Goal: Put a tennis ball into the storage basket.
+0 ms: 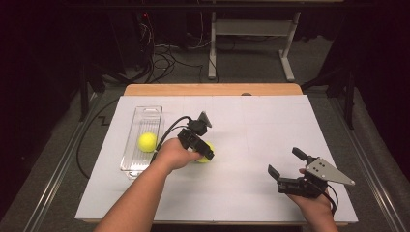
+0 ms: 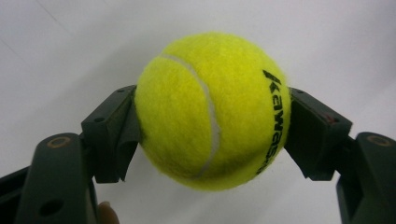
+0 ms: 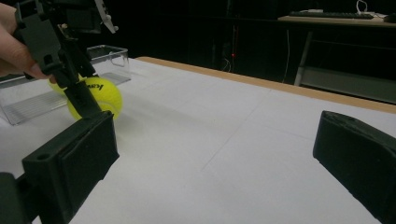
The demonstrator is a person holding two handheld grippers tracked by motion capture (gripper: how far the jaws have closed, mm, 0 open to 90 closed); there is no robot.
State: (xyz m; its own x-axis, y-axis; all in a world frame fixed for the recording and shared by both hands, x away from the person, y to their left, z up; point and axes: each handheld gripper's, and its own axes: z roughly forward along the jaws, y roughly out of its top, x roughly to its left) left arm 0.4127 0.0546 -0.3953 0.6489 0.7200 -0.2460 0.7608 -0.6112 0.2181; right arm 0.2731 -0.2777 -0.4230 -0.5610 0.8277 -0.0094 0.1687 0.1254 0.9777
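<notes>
Clamping a tennis ball [image 2: 212, 109] mid-table, the left gripper [image 1: 205, 152] sits just right of the clear tray [image 1: 140, 116] near the table's left edge; right gripper [image 1: 287, 169] waits, jaws apart

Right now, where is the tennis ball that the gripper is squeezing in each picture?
High view: the held tennis ball peeks out just left of middle, under the left gripper.
Left gripper view: dead centre.
Right gripper view: upper left.
Shared landmark: the clear tray beside it.
</notes>
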